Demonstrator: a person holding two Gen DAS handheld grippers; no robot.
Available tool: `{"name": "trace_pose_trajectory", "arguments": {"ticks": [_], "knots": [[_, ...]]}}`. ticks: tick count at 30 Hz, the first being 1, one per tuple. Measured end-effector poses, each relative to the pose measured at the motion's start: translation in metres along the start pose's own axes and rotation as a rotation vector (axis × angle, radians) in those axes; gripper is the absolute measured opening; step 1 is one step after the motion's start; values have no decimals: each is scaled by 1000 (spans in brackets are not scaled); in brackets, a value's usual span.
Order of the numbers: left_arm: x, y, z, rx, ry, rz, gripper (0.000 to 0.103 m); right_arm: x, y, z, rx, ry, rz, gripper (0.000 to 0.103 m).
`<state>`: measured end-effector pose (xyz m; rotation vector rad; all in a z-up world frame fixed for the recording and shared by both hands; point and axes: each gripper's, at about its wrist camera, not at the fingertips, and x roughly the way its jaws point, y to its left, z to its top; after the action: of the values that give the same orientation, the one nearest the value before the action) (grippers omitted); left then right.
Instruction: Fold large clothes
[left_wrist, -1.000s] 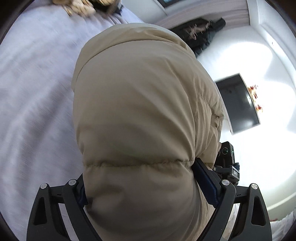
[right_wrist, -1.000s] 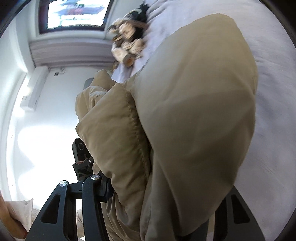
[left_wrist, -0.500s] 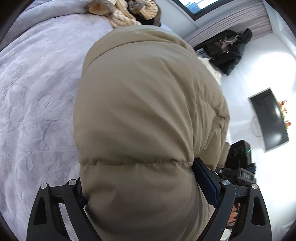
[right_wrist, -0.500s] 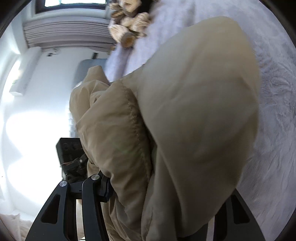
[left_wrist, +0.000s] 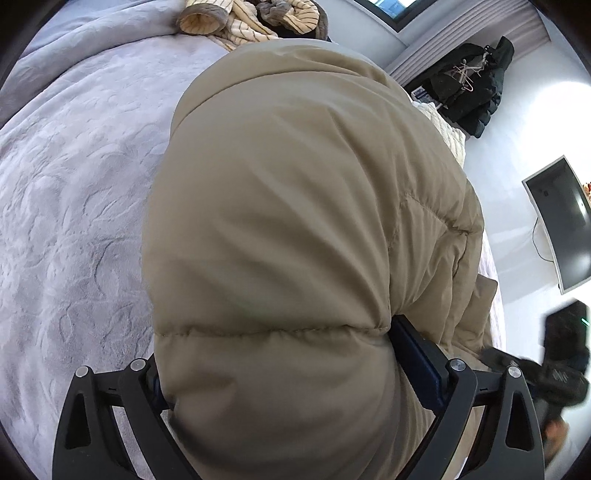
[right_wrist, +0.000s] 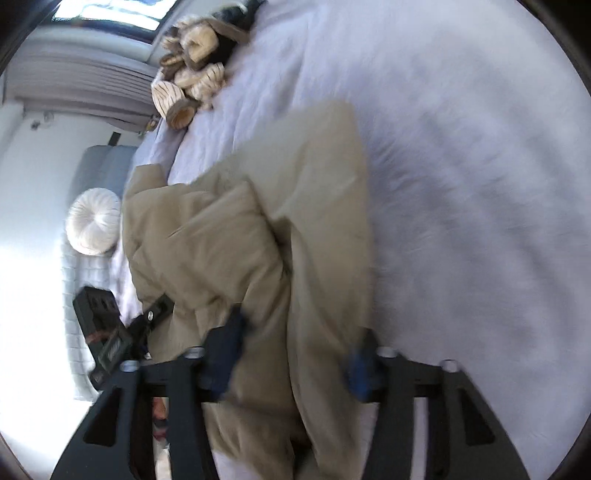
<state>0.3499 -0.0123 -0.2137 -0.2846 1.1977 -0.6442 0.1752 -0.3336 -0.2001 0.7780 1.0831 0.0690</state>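
Note:
A beige puffer jacket (left_wrist: 295, 221) fills the left wrist view, bulging between the fingers of my left gripper (left_wrist: 280, 354), which is shut on a thick fold of it above the bed. In the right wrist view the jacket (right_wrist: 258, 240) lies bunched on the lilac bedspread (right_wrist: 461, 184). My right gripper (right_wrist: 291, 354) stands with its jaws apart around the jacket's near edge; the blue pads (right_wrist: 225, 350) are clear of the cloth and blurred.
A pile of striped knitwear (left_wrist: 251, 18) lies at the far edge of the bed, also in the right wrist view (right_wrist: 188, 85). A round white cushion (right_wrist: 94, 221), dark coats on a rack (left_wrist: 469, 85) and a wall monitor (left_wrist: 561, 221) stand beyond the bed.
The jacket has come down onto the bed. My right gripper has opened and drawn back from the fold it held. My left gripper keeps its hold.

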Motion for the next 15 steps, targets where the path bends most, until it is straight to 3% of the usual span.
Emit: {"name": "trace_pose_trajectory", "arguments": {"ticks": [2,5,8,10,13,15], "knots": [[-2,-9,-6,4,-1,7,98,-18,15,-5,-40,-37,-10,25],[-5,-7,-17,16,-3,30,98,-23,47,-17,-116,-34,49,19],[-20,-25,-17,33,-9,94,98,-3,58,-34,-187,11,-26,17],[-41,-36,-18,71,-45,136,97,14,47,-42,-176,36,-74,11],[-81,-58,-19,168,-131,120,95,20,38,-46,-158,32,-93,9],[-98,-80,-15,242,-167,52,95,20,29,-48,-133,29,-74,9]]}}
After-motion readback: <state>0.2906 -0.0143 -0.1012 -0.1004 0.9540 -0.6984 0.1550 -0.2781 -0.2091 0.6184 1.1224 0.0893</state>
